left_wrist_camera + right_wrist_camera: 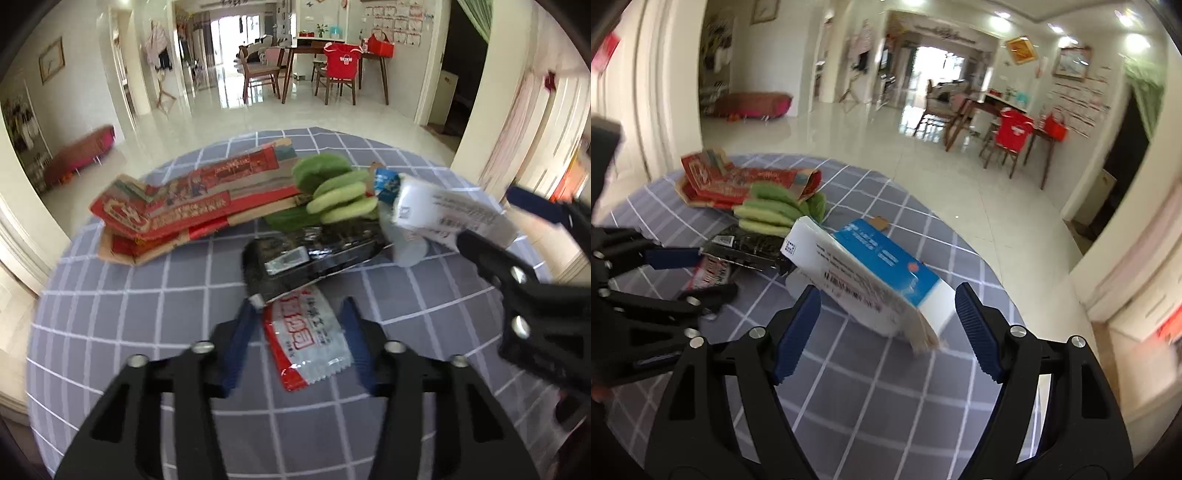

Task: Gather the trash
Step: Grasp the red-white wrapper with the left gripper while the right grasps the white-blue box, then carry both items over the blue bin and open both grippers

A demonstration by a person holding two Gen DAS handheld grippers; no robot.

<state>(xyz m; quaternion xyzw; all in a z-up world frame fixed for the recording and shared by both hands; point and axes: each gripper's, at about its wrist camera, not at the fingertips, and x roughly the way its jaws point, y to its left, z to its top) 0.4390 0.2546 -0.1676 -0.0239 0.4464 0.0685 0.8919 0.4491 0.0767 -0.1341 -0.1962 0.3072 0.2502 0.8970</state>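
A red and white snack wrapper (306, 339) lies on the checked tablecloth between the fingers of my open left gripper (301, 306). Beyond it lies a black packet (314, 254). A white and blue carton (875, 284) lies tilted between the open fingers of my right gripper (886, 299), apart from both pads. The carton also shows in the left wrist view (436, 210), with the right gripper (495, 225) around it. The left gripper (698, 273) shows at the left of the right wrist view, over the wrapper (709, 275).
Flattened red cardboard packaging (177, 214) and green cucumber-like pieces (336, 192) lie at the far side of the table (110, 332). The tablecloth edge (997, 273) curves close on the right. Tiled floor, chairs and a dining table stand beyond.
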